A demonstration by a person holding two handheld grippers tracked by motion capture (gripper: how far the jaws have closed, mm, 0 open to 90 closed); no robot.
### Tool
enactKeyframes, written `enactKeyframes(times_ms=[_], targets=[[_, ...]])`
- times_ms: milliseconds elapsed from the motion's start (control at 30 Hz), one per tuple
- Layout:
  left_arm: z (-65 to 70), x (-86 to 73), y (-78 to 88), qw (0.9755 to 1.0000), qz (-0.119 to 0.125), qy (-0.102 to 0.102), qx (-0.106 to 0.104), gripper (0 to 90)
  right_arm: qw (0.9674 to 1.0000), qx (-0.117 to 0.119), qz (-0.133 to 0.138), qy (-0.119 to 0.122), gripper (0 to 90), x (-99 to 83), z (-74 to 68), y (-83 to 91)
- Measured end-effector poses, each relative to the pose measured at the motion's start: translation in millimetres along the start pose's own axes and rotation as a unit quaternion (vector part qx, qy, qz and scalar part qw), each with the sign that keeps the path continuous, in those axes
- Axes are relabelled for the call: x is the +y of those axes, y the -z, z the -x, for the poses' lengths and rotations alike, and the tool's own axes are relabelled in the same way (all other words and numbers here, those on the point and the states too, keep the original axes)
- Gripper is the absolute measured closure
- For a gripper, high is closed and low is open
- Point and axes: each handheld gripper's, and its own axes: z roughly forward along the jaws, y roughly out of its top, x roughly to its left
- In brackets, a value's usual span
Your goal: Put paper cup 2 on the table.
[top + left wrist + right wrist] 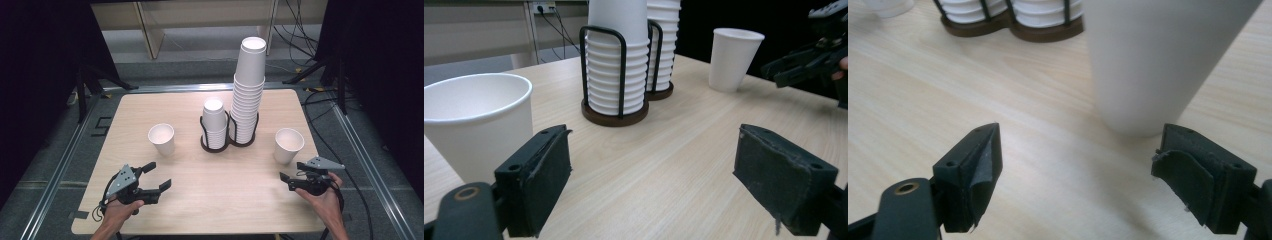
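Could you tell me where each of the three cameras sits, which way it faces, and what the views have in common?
High view: above the person's side, looking forward and down on the table; both forearms, left gripper and right gripper enter from below.
Left gripper view: low on the left gripper, facing the cup holder; its open jaws rise from below.
Right gripper view: on the right gripper, close to the right cup; jaws open.
Shared: the left gripper view and the high view both show the left cup and the holder.

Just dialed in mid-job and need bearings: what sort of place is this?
Likely a lab recording setup, not a cafe: a bare wooden table on a metal frame, black curtains at both sides, loose cables on the floor.
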Motion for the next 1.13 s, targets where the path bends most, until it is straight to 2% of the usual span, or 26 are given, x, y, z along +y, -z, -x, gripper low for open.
enactKeyframes(times_ms=[33,67,100,133,167,233,267,300,333,400,467,600,667,700,733,767,800,833,867,900,967,1000,1133], targets=[[1.0,-0.7,0.9,1.0,-0.002,-0.004,0.002,14.4,0.9999,0.009,0.003,-0.007,19.0,-1.0,-3.4,0.6],[2.4,-0.3,4.1,0.9998,-0.018,-0.007,0.01,14.5,0.9999,0.01,0.003,-0.014,19.0,-2.3,-8.0,1.6],[3.4,-1.0,5.5,0.9998,-0.018,-0.007,0.01,14.5,1.0,0.009,0.004,0.002,19.0,-3.0,-9.6,2.7],[4.1,-2.8,5.5,0.9999,-0.008,-0.005,0.004,14.5,0.9998,0.021,0.003,-0.001,19.0,-4.1,-13.3,3.3],[5.4,-2.7,8.8,0.9997,-0.02,-0.007,0.008,14.5,0.9998,0.017,0.002,0.005,19.0,-4.9,-16.6,5.3],[7.5,-4.5,11.4,0.9996,-0.024,-0.006,0.01,14.5,0.9997,0.024,-0.002,0.009,19.0,-6.9,-23.3,6.8],[8.1,-6.3,11.0,0.9999,-0.015,-0.006,0.004,14.5,0.9996,0.026,-0.007,0.012,19.0,-7.4,-26.6,8.9],[8.9,-6.8,12.5,0.9997,-0.02,-0.008,0.006,14.5,0.9994,0.031,-0.002,0.015,19.0,-8.2,-30.0,9.1],[10.1,-7.0,14.2,0.9995,-0.027,-0.01,0.009,14.5,0.9994,0.029,-0.007,0.015,19.0,-8.9,-33.1,11.4],[11.7,-8.9,14.0,0.9996,-0.026,-0.01,0.008,14.6,0.9992,0.038,-0.011,0.01,19.1,-11.1,-40.2,13.5],[12.7,-8.9,15.0,0.9991,-0.038,-0.014,0.011,14.6,0.9987,0.044,-0.016,0.019,19.0,-13.4,-45.1,15.4],[12.7,-10.4,12.8,0.9993,-0.033,-0.017,0.005,14.6,0.9984,0.049,-0.024,0.016,18.9,-18.4,-54.0,17.4],[12.8,-10.4,13.1,0.9992,-0.036,-0.015,0.006,14.6,0.9975,0.058,-0.028,0.028,18.7,-20.2,-55.8,17.5],[12.8,-10.4,13.0,0.9992,-0.037,-0.015,0.007,14.6,0.9976,0.057,-0.032,0.021,18.6,-21.4,-58.3,18.3],[13.1,-10.1,13.7,0.9989,-0.043,-0.016,0.009,14.6,0.9974,0.059,-0.031,0.027,18.6,-22.7,-58.9,17.0],[12.9,-10.9,12.5,0.9992,-0.037,-0.015,0.006,14.6,0.9969,0.065,-0.04,0.017,18.5,-23.7,-61.3,16.7],[13.1,-10.8,13.2,0.9989,-0.044,-0.016,0.009,14.6,0.9972,0.059,-0.04,0.025,18.4,-24.3,-61.2,16.6],[13.0,-10.9,13.1,0.9988,-0.045,-0.017,0.008,14.6,0.9966,0.065,-0.043,0.027,18.3,-25.0,-61.1,15.2],[13.0,-11.1,13.1,0.9988,-0.045,-0.017,0.008,14.6,0.996,0.066,-0.06,-0.001,18.1,-25.8,-65.4,16.7],[12.6,-11.6,12.2,0.9991,-0.039,-0.016,0.006,14.6,0.9967,0.06,-0.047,0.026,18.1,-26.1,-62.0,13.6],[12.7,-11.0,13.0,0.9989,-0.044,-0.016,0.008,14.6,0.9963,0.064,-0.05,0.029,18.1,-26.4,-62.0,13.1],[12.4,-11.7,11.6,0.9992,-0.036,-0.015,0.005,14.6,0.996,0.066,-0.049,0.036,18.1,-26.4,-61.6,12.3],[11.4,-12.1,11.2,0.9993,-0.035,-0.016,0.004,14.6,0.9961,0.066,-0.049,0.03,17.4,-26.6,-61.5,12.4]])
